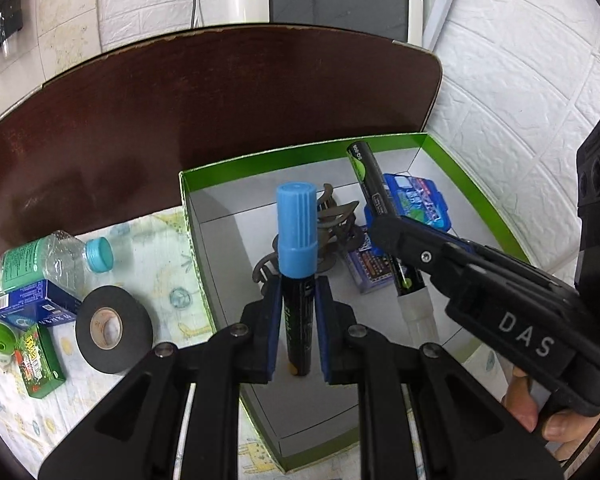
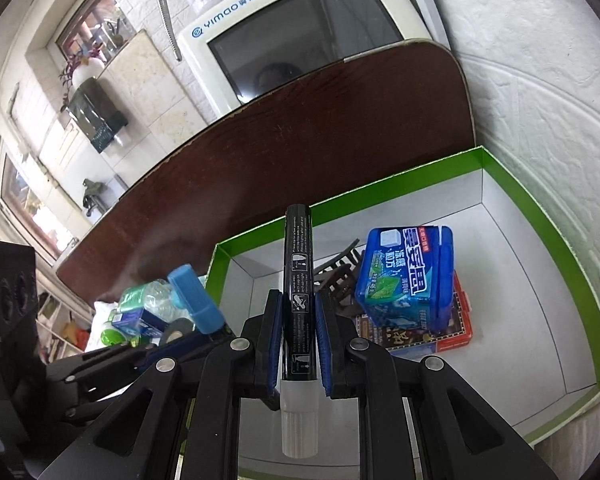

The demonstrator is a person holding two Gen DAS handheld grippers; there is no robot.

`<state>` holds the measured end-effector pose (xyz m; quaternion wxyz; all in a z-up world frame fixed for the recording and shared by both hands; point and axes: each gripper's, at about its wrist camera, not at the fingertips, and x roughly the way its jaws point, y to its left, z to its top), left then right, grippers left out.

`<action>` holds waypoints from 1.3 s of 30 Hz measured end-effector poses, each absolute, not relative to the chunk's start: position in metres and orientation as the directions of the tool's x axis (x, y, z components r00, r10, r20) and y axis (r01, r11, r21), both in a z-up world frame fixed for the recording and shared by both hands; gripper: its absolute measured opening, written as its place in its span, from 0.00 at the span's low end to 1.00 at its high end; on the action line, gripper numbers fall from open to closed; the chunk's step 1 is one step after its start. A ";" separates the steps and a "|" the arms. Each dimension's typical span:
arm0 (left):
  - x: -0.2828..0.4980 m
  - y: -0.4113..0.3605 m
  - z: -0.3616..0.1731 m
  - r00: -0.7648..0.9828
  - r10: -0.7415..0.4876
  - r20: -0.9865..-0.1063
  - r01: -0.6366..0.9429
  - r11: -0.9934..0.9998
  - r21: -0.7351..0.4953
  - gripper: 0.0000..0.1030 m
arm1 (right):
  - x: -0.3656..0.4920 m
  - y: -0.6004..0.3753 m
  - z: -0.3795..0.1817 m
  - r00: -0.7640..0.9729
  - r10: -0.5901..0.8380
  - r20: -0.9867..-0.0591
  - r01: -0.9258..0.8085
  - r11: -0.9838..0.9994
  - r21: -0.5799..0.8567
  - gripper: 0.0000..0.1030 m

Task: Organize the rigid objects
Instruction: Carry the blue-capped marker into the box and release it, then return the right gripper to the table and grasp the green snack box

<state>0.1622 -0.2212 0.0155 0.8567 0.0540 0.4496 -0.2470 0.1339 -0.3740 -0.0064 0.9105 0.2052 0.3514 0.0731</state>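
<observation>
While over box point(image 1: 476, 200), blue-capped marker point(image 1: 296, 276) sits between left gripper point(image 1: 297, 322) pads (clamped).

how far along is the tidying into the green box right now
Done: the blue gum case, a card box under it and a dark wooden piece lie in the green box. In hand: left gripper holds the blue-capped marker, right gripper the white-capped marker. Left outside: tape roll, bottle, small boxes.

left tongs point(image 1: 297, 312): black, blue pads, silver screws | right tongs point(image 2: 298, 334): same, "DAS" lettering
</observation>
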 end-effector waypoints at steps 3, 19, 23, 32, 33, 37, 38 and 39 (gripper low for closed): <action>0.162 -0.221 0.015 0.469 -0.374 -0.800 0.478 0.869 -0.126 0.14 | 0.137 -0.372 -0.010 0.735 0.285 -0.615 0.009 0.903 0.429 0.17; 0.155 -0.210 0.011 0.497 -0.342 -0.798 0.467 0.880 -0.087 0.14 | 0.147 -0.361 -0.021 0.687 0.314 -0.656 -0.007 0.905 0.425 0.17; 0.152 -0.201 0.015 0.503 -0.344 -0.793 0.461 0.883 -0.090 0.16 | 0.149 -0.358 -0.026 0.660 0.337 -0.672 -0.005 0.896 0.445 0.17; 0.145 -0.154 0.025 0.558 -0.323 -0.765 0.383 0.917 -0.108 0.32 | 0.143 -0.351 -0.019 0.666 0.327 -0.671 0.002 0.898 0.440 0.17; 0.144 -0.145 0.026 0.567 -0.313 -0.762 0.367 0.924 -0.107 0.33 | 0.142 -0.350 -0.018 0.667 0.325 -0.671 0.003 0.899 0.438 0.17; 0.143 -0.112 0.029 0.589 -0.282 -0.757 0.302 0.946 -0.118 0.34 | 0.142 -0.338 -0.009 0.671 0.317 -0.671 -0.010 0.908 0.418 0.17; 0.144 -0.105 0.029 0.592 -0.273 -0.759 0.284 0.951 -0.121 0.34 | 0.141 -0.334 -0.006 0.671 0.318 -0.670 -0.019 0.910 0.413 0.17; 0.144 -0.097 0.029 0.596 -0.262 -0.759 0.265 0.957 -0.121 0.34 | 0.141 -0.327 -0.003 0.672 0.320 -0.668 -0.030 0.913 0.407 0.17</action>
